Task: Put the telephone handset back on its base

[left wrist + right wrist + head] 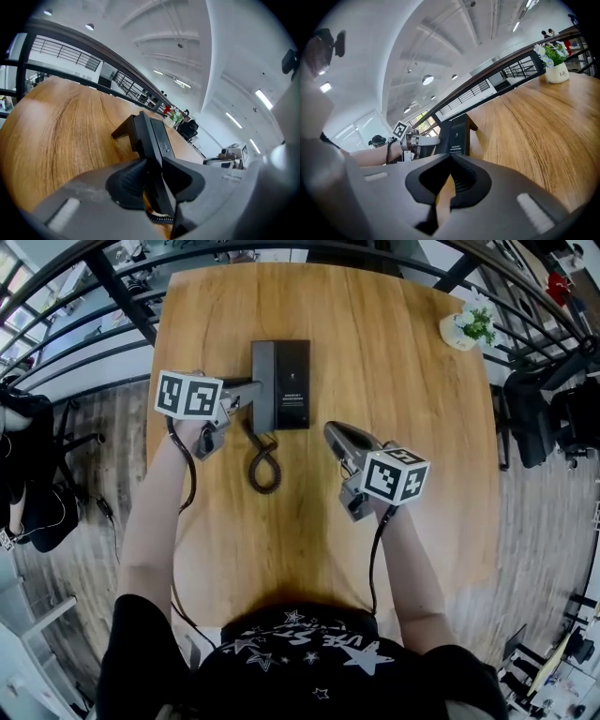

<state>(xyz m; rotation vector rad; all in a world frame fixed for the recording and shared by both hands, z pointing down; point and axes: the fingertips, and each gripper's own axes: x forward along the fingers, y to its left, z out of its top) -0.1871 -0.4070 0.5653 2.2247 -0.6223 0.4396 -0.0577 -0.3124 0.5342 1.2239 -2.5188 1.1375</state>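
Left gripper [254, 391]: you held the handset [262, 360] clamped at its base [292, 381], upper centre.
Right gripper [329, 429]: your jaws stood closed, empty.
Room: bare table [427, 427] at right.

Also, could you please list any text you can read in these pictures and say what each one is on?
"Lif", on the white plant pot; any further letters are unclear.
Telephone base: lines of white print, too small to read.
Shirt: pale lettering among stars, too distorted to read.
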